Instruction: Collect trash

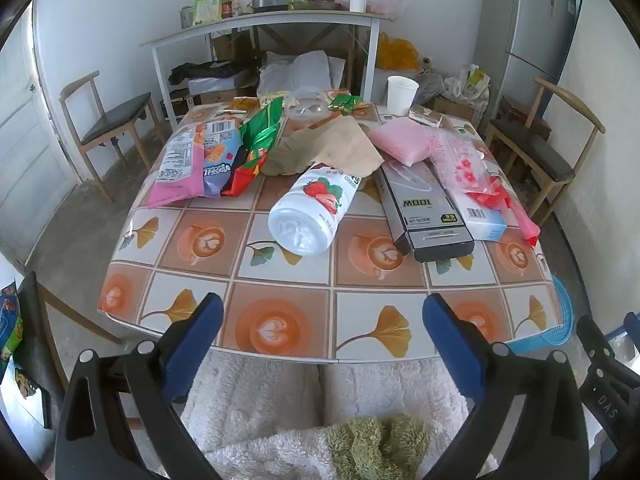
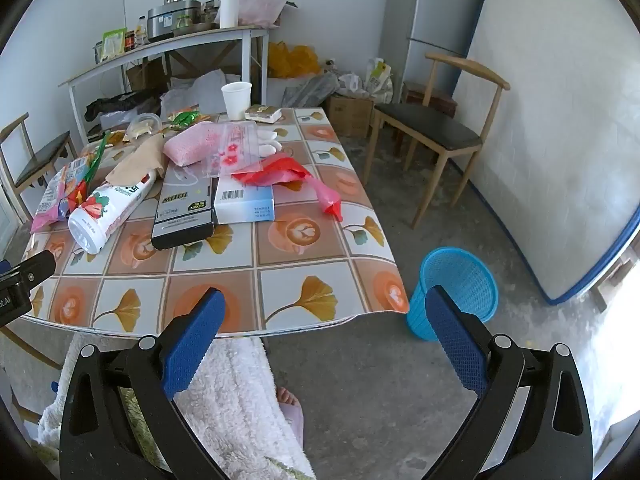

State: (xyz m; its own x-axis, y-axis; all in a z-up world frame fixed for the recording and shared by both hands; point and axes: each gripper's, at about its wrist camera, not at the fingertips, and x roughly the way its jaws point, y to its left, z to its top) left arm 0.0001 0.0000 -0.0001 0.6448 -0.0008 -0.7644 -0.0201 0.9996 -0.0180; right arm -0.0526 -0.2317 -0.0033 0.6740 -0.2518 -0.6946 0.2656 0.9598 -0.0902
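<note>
Trash litters your tiled-pattern table (image 1: 280, 320): white strawberry-print plastic bottle (image 1: 312, 208) on its side, long grey cardboard box (image 1: 420, 208) beside it. Your left gripper (image 1: 322, 340) and right gripper (image 2: 324, 336) both gape, empty. Blue mesh wastebasket (image 2: 460, 288) stands on the floor by the table corner.

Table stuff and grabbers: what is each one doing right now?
Left gripper: open, empty.
Right gripper: open, empty.
Strawberry bottle: lying on its side.
Paper cup: standing upright.
Blue basket: upright on the floor.
Red bag: crumpled.
</note>
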